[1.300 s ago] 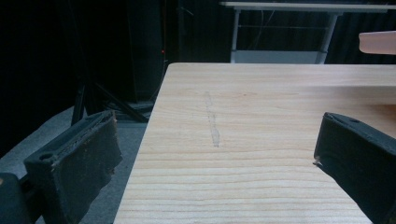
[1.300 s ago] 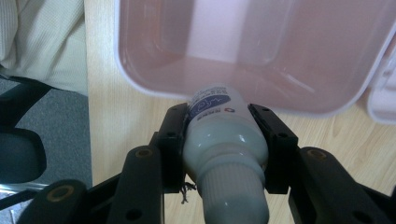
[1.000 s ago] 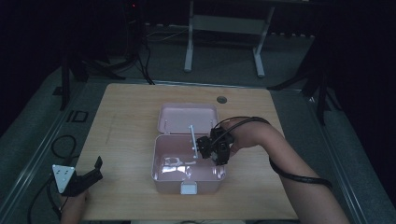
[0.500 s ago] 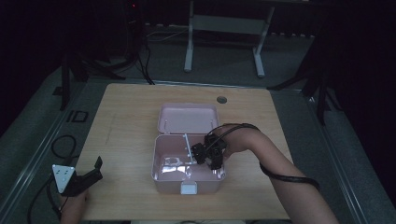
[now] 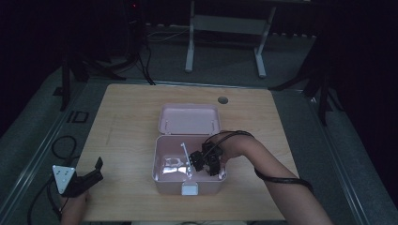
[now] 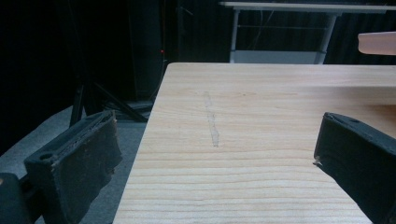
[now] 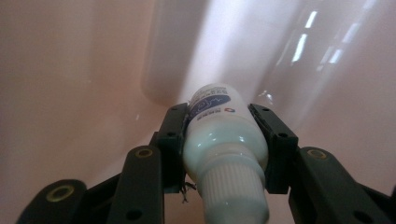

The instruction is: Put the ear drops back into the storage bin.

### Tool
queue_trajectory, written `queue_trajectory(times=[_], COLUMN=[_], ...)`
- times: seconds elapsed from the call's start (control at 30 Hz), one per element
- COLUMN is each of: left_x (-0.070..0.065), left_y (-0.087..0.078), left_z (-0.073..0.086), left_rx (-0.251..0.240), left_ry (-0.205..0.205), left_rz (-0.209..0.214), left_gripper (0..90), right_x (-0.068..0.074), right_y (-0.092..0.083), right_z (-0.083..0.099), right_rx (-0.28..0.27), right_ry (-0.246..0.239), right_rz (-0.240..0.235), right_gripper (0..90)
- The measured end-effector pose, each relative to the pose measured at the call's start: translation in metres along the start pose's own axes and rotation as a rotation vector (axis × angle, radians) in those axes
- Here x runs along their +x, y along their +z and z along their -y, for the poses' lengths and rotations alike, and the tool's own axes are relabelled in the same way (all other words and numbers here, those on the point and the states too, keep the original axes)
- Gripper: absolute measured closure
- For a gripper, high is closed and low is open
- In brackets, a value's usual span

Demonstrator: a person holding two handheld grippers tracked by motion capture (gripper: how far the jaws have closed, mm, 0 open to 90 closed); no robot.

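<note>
Since its jaws clamp a small white bottle (image 7: 224,140), the right gripper (image 5: 205,161) reaches inside the pink box (image 5: 162,176) — likely to set it down | left gripper (image 5: 89,176) parked at the surface (image 5: 131,122) edge, jaws spread, empty

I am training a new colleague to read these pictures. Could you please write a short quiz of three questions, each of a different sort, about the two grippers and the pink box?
1. True or false: the right gripper is shut on a small white bottle.
2. Multiple choice: the right gripper is
A. above the bare table
B. inside the open pink box
C. on the box lid
3. Fill in: the left gripper is open over the wooden ____.

Key: 1 true; 2 B; 3 table.
</note>
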State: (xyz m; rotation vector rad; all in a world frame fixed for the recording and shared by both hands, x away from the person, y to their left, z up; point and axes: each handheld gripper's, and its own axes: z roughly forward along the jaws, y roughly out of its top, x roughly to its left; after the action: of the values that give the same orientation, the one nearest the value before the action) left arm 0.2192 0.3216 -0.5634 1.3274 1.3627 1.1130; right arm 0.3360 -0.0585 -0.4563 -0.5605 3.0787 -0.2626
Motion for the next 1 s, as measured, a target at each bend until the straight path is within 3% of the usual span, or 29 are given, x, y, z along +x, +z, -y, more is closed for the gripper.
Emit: queue_trajectory(times=[0.47,1.0], left_x=[0.000,0.000], left_y=[0.000,0.000], left_z=[0.000,0.000], left_rx=[0.002,0.004], left_ry=[0.004,0.007], left_rz=[0.000,0.002], left_gripper=[0.5,0.5], right_x=[-0.002,-0.003], right_y=[0.028,0.039], right_z=[-0.007,-0.012], right_rx=[-0.017,0.018], right_ry=[-0.007,-0.002], right_rz=[-0.018,-0.041], right_gripper=[59.4,58.8])
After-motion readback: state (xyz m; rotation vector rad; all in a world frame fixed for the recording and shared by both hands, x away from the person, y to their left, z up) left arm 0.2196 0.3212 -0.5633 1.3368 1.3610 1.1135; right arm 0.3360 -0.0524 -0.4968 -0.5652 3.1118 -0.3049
